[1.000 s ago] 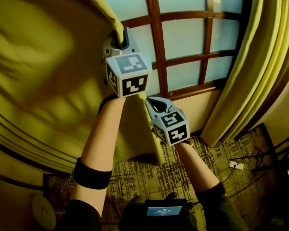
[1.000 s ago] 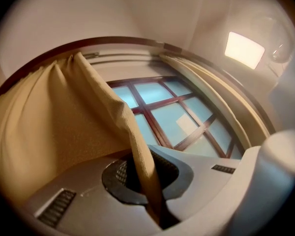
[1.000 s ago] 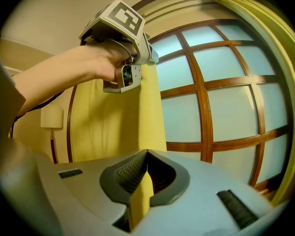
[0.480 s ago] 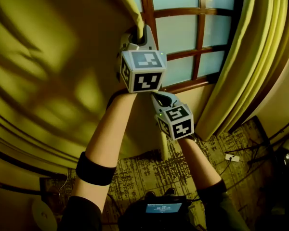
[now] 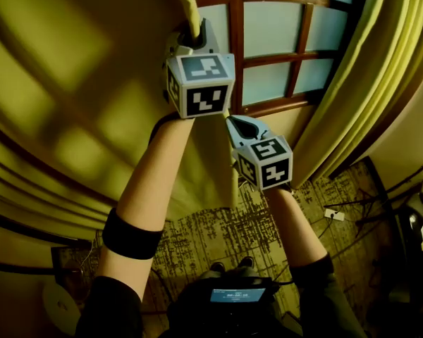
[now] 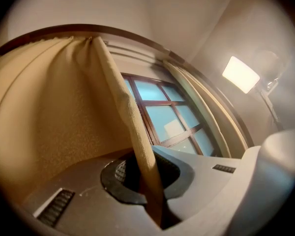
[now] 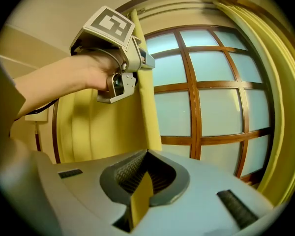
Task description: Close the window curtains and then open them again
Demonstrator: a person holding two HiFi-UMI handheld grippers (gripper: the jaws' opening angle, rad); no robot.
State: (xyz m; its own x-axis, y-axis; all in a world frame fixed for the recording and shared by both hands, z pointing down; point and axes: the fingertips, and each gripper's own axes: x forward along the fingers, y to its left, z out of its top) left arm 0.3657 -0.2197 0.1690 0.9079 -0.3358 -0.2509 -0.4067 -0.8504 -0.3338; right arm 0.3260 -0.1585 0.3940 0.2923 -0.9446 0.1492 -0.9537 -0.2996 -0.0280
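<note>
The left yellow curtain (image 5: 70, 104) covers the left part of the wood-barred window (image 5: 275, 27). My left gripper (image 5: 190, 37) is shut on that curtain's free edge, high up by the window's middle bar. In the left gripper view the edge (image 6: 130, 127) runs down between the closed jaws of my left gripper (image 6: 150, 181). My right gripper (image 5: 241, 127) is lower and shut on the same edge; the right gripper view shows a yellow fold (image 7: 140, 195) pinched between its jaws, with the left gripper (image 7: 141, 58) above. The right curtain (image 5: 366, 69) hangs gathered at the window's right side.
A patterned carpet (image 5: 218, 238) lies below the window. Cables and a white plug block (image 5: 335, 215) are on the floor at the right. A small screen (image 5: 237, 296) sits at the person's waist. A lit wall lamp (image 6: 241, 74) glows at the right.
Both grippers have moved right with the left curtain's edge, which now covers more of the window. The left gripper rose a little in the view.
</note>
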